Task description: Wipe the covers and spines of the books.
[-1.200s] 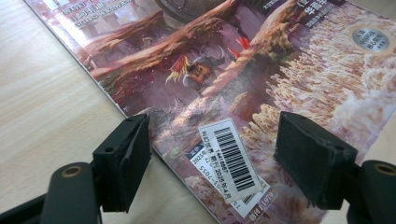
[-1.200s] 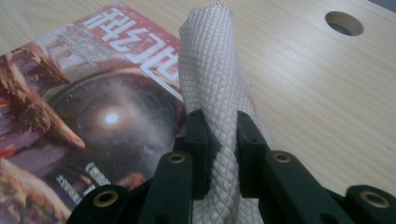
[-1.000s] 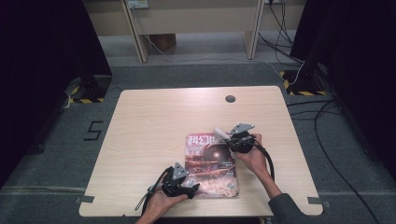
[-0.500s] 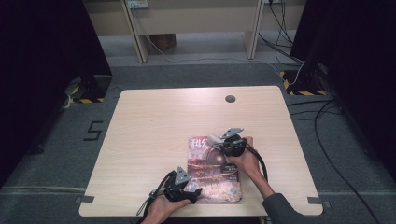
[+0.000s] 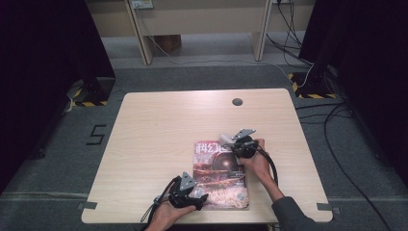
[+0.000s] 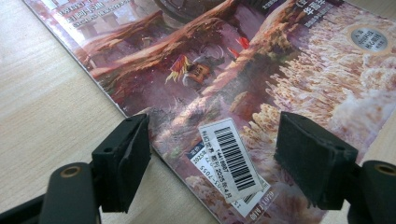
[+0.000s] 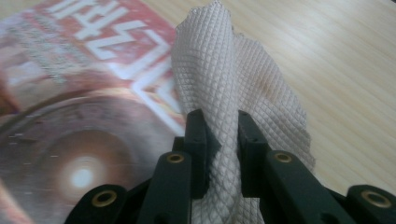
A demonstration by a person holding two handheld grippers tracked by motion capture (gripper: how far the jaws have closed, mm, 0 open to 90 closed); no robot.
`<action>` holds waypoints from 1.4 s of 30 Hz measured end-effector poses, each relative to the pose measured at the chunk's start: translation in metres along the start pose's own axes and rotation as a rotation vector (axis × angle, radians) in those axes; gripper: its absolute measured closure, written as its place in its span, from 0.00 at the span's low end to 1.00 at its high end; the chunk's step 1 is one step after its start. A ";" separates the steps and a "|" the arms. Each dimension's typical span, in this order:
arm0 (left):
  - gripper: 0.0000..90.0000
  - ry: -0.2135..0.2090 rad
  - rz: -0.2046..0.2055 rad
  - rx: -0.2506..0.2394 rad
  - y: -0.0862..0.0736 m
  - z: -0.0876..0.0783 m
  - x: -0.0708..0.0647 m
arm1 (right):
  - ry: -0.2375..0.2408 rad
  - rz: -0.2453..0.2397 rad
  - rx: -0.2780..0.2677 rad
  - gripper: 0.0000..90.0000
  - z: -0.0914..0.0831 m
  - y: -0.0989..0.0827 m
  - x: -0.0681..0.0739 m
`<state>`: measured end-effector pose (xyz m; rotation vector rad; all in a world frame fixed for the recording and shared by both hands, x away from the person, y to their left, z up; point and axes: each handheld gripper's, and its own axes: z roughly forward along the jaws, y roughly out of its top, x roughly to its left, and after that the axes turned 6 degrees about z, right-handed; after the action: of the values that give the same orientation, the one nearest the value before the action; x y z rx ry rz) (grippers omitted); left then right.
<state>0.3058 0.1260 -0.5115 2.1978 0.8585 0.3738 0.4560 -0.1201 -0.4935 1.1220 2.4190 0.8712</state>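
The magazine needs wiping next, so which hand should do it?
Probably the right. The right gripper already pinches the cloth between its fingers, at the top of the magazine. The left gripper is open over the barcode corner, with no cloth.

The surface (image 5: 159, 144) was a pale wood-grain rectangle with rounded corners, standing on grey carpet. A small dark round spot (image 5: 237, 101) sat close to its far edge, right of the middle. A magazine (image 5: 219, 185) with a reddish illustrated cover lay flat near the near edge, right of centre, its lower end almost at that edge, a barcode sticker (image 6: 231, 158) at its near left corner.
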 end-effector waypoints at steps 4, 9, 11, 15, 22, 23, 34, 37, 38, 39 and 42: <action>0.28 -0.001 0.000 -0.003 0.000 0.000 0.000 | 0.001 0.012 -0.005 0.88 0.003 0.002 -0.001; 0.28 -0.001 0.001 -0.003 -0.001 0.000 0.000 | -0.058 0.065 -0.013 0.88 0.004 0.000 -0.018; 0.28 -0.001 0.000 -0.003 0.000 0.000 0.000 | -0.053 0.096 -0.021 0.88 0.003 -0.001 -0.023; 0.28 -0.003 0.001 -0.002 0.000 0.000 0.000 | -0.065 0.075 -0.014 0.88 0.004 0.001 -0.019; 0.28 -0.003 0.001 -0.003 -0.001 0.000 0.001 | -0.002 0.010 -0.011 0.88 0.006 0.005 0.002; 0.28 -0.003 0.001 -0.003 -0.001 0.000 0.001 | -0.006 0.008 -0.008 0.88 0.007 0.006 0.003; 0.28 -0.005 0.002 -0.006 -0.001 0.000 0.001 | -0.067 0.096 -0.022 0.88 0.004 0.000 -0.023; 0.28 -0.005 0.003 -0.006 -0.001 0.000 0.001 | -0.064 0.089 -0.017 0.88 0.004 0.001 -0.021; 0.28 -0.005 0.003 -0.005 -0.001 0.000 0.001 | -0.056 0.085 -0.020 0.88 0.004 0.001 -0.020; 0.28 -0.006 0.003 -0.005 -0.001 0.000 0.001 | -0.041 0.083 -0.018 0.88 0.005 0.001 -0.017; 0.28 -0.007 0.003 -0.004 -0.001 0.000 0.001 | -0.008 0.063 -0.022 0.88 0.007 0.004 -0.006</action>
<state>0.3064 0.1271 -0.5121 2.1955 0.8499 0.3692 0.4660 -0.1200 -0.4959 1.1968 2.3737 0.9086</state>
